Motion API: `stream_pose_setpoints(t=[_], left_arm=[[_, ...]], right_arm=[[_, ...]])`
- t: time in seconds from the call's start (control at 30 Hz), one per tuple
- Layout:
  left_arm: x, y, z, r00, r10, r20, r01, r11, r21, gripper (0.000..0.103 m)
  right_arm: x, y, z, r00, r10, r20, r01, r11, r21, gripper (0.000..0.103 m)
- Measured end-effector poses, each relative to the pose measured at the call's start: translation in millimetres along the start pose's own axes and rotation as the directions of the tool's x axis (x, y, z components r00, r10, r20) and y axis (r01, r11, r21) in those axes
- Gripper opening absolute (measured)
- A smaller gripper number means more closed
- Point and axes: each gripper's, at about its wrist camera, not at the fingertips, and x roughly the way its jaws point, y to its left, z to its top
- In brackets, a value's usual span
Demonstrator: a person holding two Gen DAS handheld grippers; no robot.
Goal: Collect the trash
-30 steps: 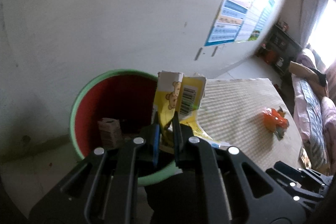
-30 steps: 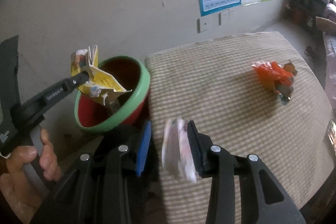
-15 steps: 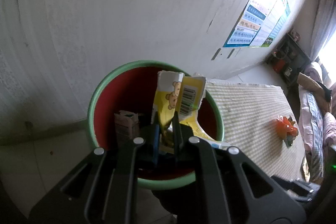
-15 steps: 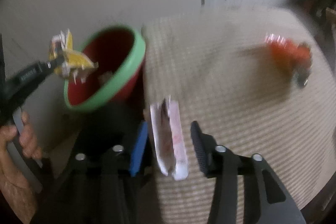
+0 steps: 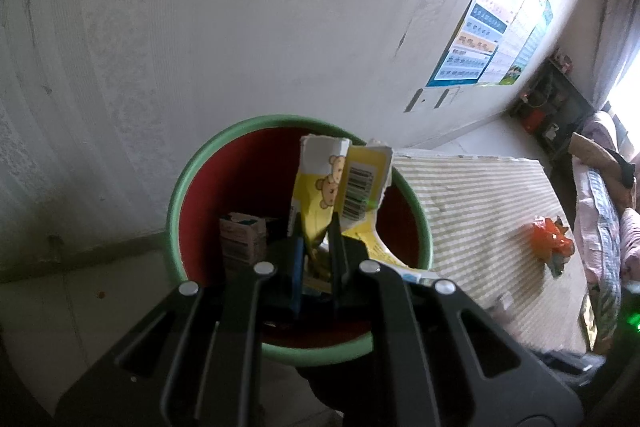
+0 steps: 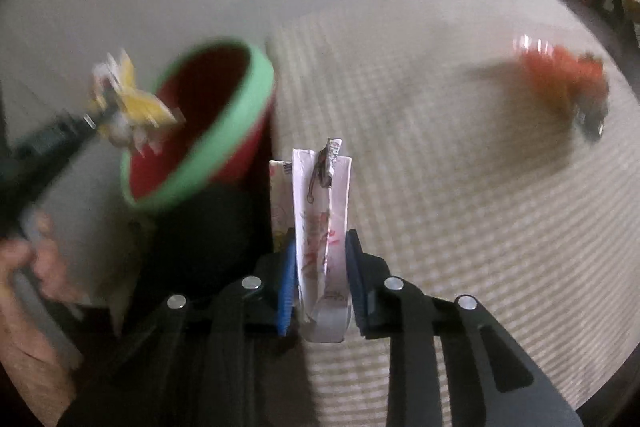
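My left gripper (image 5: 316, 231) is shut on a torn yellow carton (image 5: 340, 179) with bear pictures and a barcode. It holds the carton over the mouth of the red bin with a green rim (image 5: 176, 195). In the right wrist view that yellow carton (image 6: 132, 103) hangs at the bin's rim (image 6: 240, 115). My right gripper (image 6: 320, 255) has a crumpled white carton with red print (image 6: 320, 211) between its pads, at the striped table's left edge. Its jaws are closing and both pads touch the carton. An orange wrapper (image 6: 568, 79) lies far right on the table.
A small brown box (image 5: 242, 239) sits inside the bin. The striped tablecloth (image 6: 440, 187) stretches right of the bin, and the orange wrapper (image 5: 550, 239) lies on it. A hand (image 6: 24, 267) grips the left tool. A wall with posters (image 5: 480, 43) stands behind.
My left gripper carried the yellow carton over the bin's mouth. My right gripper sank toward the table, spread its jaws round the white carton, then narrowed them onto it.
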Motion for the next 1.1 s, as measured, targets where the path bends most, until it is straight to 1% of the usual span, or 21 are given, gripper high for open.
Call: stream_pose_setpoints(t=[0.07,0.13,0.3,0.4,0.47,0.5,0.53,0.57,0.63,0.67,0.7,0.8,0.87,0.93,1.0,1.03,1.1], left_arm=[[3,2,1,1.000,0.010,-0.002,-0.010,1.000,0.000,0.010],[6,5,2,1.000,0.022,-0.004,-0.022,1.000,-0.004,0.010],[9,15,6,0.999,0.046,0.003,-0.046,0.999,-0.005,0.010],[12,18,10,0.998,0.058,0.003,-0.058,0.998,0.006,0.010],[14,20,12,0.998,0.061,0.000,-0.061,0.998,0.008,0.010],[15,20,13,0.998,0.065,-0.002,-0.065,0.998,0.011,0.011],[17,21,14,0.997,0.078,-0.004,-0.078,0.997,0.015,0.013],[18,22,14,0.996,0.087,-0.006,-0.087,0.996,0.015,0.018],[20,25,15,0.995,0.097,-0.008,-0.097,0.995,-0.001,0.053],[20,27,15,0.995,0.099,-0.004,-0.099,0.995,-0.018,0.056],[20,29,14,0.995,0.095,-0.005,-0.095,0.995,-0.030,0.056],[24,29,11,0.994,0.102,-0.026,-0.103,0.995,-0.021,0.056],[24,26,9,0.994,0.102,-0.031,-0.102,0.995,-0.016,0.056],[26,22,7,0.994,0.100,-0.038,-0.100,0.995,-0.010,0.057],[25,16,4,0.995,0.096,-0.040,-0.096,0.995,0.000,0.057],[25,14,4,0.995,0.095,-0.041,-0.095,0.995,0.005,0.057],[25,3,3,0.995,0.088,-0.037,-0.088,0.996,0.021,0.057]], right_arm=[[-10,9,14,0.999,0.025,0.040,-0.025,1.000,-0.014,0.023],[-15,24,30,0.995,0.071,0.064,-0.069,0.997,-0.036,0.023],[-2,62,62,0.991,0.112,0.068,-0.104,0.988,-0.115,0.024],[12,74,77,0.990,0.128,0.057,-0.120,0.984,-0.130,0.024],[18,79,82,0.989,0.137,0.047,-0.130,0.983,-0.131,0.026],[21,82,85,0.989,0.141,0.044,-0.134,0.982,-0.132,0.030],[23,84,87,0.988,0.148,0.040,-0.141,0.981,-0.131,0.032],[23,87,89,0.988,0.151,0.036,-0.146,0.981,-0.126,0.032],[25,86,92,0.985,0.166,0.036,-0.162,0.981,-0.103,0.037],[23,84,91,0.985,0.171,0.039,-0.167,0.981,-0.096,0.039],[21,80,91,0.984,0.173,0.047,-0.168,0.982,-0.088,0.043],[13,63,90,0.987,0.141,0.080,-0.137,0.989,-0.062,0.045],[4,33,88,0.989,0.081,0.121,-0.079,0.997,-0.020,0.045],[-8,-5,86,0.987,-0.006,0.160,0.001,0.999,0.032,0.045],[-23,-48,84,0.973,-0.118,0.198,0.102,0.991,0.088,0.045],[-31,-74,84,0.963,-0.172,0.208,0.146,0.980,0.134,0.045],[-49,-133,90,0.942,-0.248,0.226,0.187,0.947,0.261,0.045]])
